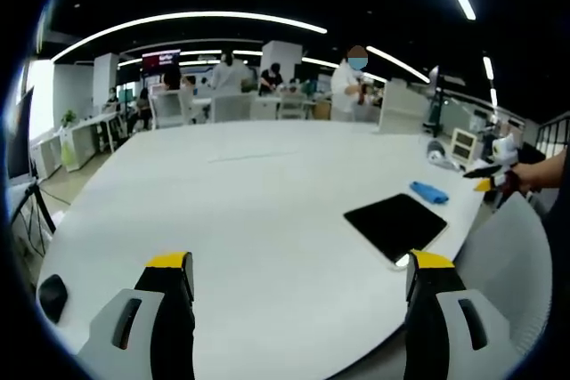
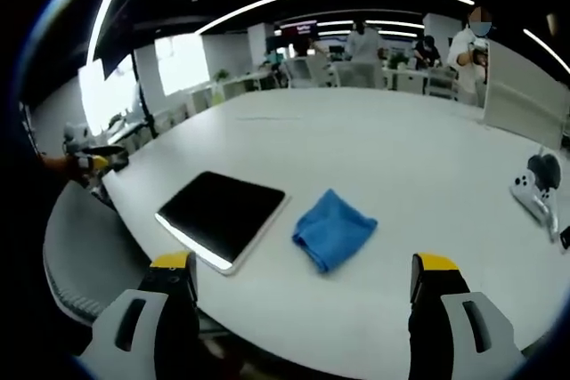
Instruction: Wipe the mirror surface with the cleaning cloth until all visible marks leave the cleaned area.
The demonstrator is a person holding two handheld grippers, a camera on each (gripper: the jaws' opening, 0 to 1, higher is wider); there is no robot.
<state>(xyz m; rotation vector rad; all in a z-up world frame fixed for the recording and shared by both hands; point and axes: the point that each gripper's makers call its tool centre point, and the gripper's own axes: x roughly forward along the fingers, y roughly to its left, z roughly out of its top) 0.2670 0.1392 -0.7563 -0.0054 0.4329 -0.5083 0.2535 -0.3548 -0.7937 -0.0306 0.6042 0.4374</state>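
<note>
While the cloth (image 2: 334,229) lies crumpled and untouched on the white counter (image 2: 419,157), nothing of the wiping looks begun. The landmark here is the mirror (image 2: 221,215), a dark flat slab with a pale edge, lying face up near the counter's rim. The cloth sits just beside the mirror, apart from it, on the side away from the chair (image 2: 85,255) that stands off the counter's edge. That spot makes sense: the rag is within easy reach of the surface it must clean.

The right tool (image 2: 303,278) hangs above the counter's rim, short of both mirror and cloth, its jaws spread wide with nothing between them, roughly lined up to come down on the cloth. The left tool (image 1: 298,278) is also spread wide and holds nothing; it hovers well away from the mirror (image 1: 396,224), which it sees from the opposite side, with the cloth (image 1: 429,191) beyond it.

Past the cloth, farther from the mirror, a white device (image 2: 534,189) rests on the counter. People stand at desks far behind.

The likely first step is grasping the cloth, probably with the right tool, since it faces it most directly.
</note>
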